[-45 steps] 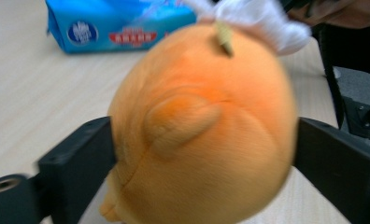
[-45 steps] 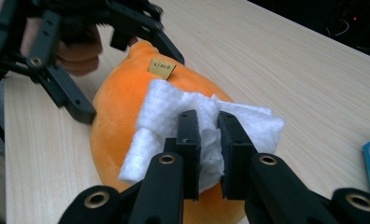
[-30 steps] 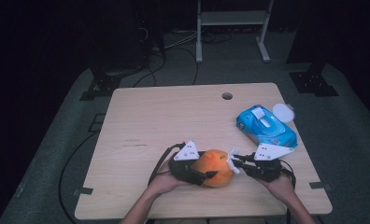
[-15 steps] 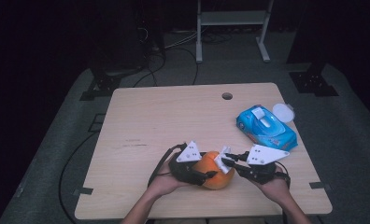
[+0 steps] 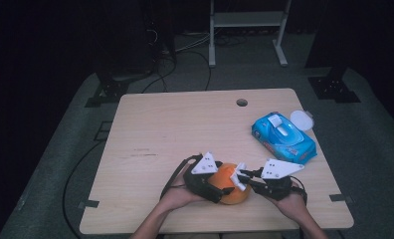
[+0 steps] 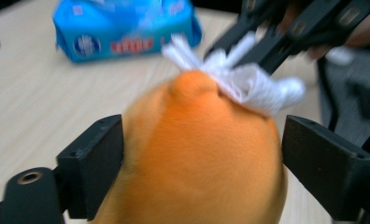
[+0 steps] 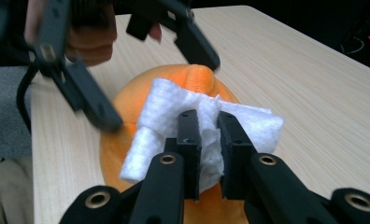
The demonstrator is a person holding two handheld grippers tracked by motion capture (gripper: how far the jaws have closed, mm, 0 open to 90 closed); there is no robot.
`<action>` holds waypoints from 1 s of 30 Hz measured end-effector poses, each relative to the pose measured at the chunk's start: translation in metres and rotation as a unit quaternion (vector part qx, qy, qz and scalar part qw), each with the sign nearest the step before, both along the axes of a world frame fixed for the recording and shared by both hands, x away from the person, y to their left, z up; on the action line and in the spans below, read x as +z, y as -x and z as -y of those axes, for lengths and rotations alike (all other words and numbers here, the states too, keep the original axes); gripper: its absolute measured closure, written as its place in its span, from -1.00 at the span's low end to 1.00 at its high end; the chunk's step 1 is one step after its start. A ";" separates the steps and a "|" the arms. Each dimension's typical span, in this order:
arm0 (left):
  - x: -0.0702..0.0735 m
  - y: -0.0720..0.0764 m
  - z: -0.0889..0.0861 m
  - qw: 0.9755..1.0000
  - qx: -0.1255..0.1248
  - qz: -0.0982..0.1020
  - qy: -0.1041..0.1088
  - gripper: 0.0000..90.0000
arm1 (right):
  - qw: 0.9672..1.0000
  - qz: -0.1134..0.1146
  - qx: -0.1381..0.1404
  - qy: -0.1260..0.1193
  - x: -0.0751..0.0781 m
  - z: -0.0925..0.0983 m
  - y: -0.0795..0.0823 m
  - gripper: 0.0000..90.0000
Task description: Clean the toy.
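Note:
A large orange fruit (image 5: 232,194) lies near the table's front edge, big in the left gripper view (image 6: 202,154). My left gripper (image 5: 226,185) has the orange between its jaws. They have just been opening, and the right pad stands a little clear of the skin. My right gripper (image 7: 209,121) is shut on a folded white wipe (image 7: 174,102) and holds it against the top of the orange (image 7: 120,107), next to its stem end. From the high view, the right gripper (image 5: 242,178) comes in from the right. The wipe (image 6: 253,84) is also in the left gripper view.
A blue pack of wet wipes (image 5: 283,137) lies at the right of the wooden table (image 5: 185,124), with a white round lid (image 5: 302,119) behind it. A cable hole (image 5: 242,102) sits near the far edge. Stand legs and cables are on the floor beyond.
My right gripper has moved left with the wipe onto the top of the orange. The left hand has stayed in place around the orange.

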State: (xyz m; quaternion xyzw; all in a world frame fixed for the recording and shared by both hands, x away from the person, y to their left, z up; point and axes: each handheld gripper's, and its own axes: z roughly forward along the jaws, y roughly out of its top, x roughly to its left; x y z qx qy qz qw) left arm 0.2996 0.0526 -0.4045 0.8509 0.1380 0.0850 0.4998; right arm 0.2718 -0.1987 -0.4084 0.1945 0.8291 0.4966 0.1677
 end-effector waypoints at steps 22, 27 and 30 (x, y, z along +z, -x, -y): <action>-0.027 -0.035 -0.028 0.993 -0.020 -0.109 0.050 -0.89 | 0.999 -0.023 -0.028 -0.002 -0.011 0.028 0.000 0.78; -0.030 -0.033 -0.023 0.988 -0.048 -0.129 0.068 -0.68 | 0.999 -0.027 -0.034 -0.008 -0.012 0.032 -0.001 0.78; -0.026 -0.024 -0.013 0.992 -0.062 -0.098 0.054 -0.76 | 0.998 -0.034 -0.041 -0.014 -0.014 0.039 -0.003 0.78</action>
